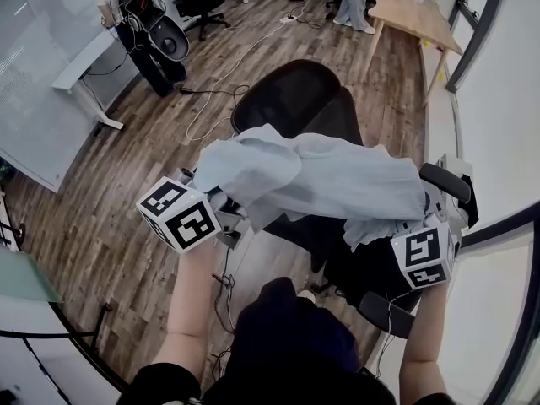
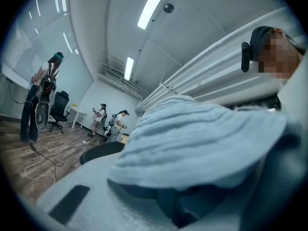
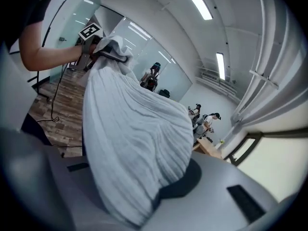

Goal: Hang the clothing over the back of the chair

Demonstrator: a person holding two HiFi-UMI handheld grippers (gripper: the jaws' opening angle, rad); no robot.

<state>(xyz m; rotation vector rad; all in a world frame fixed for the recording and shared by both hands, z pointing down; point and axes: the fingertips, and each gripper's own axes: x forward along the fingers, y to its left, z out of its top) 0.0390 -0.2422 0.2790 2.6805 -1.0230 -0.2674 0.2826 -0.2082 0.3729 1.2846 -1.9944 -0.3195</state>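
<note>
Head view looks steeply down; the 2 gripper views sit close against the clothing (image 1: 337, 184) all 3 share.

Buried under cloth
From my head view the clothing (image 1: 337, 184) hides the jaws of the left gripper (image 2: 178, 201) and right gripper (image 3: 154, 196), plus part of the chair (image 1: 291, 99); distant people (image 2: 110, 121) too small to tell

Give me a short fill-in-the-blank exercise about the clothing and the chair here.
The garment held by the left gripper and right gripper is light ____. Both grippers are ____ on it. The office chair is ____.
Missing words: blue; shut; black.
</note>
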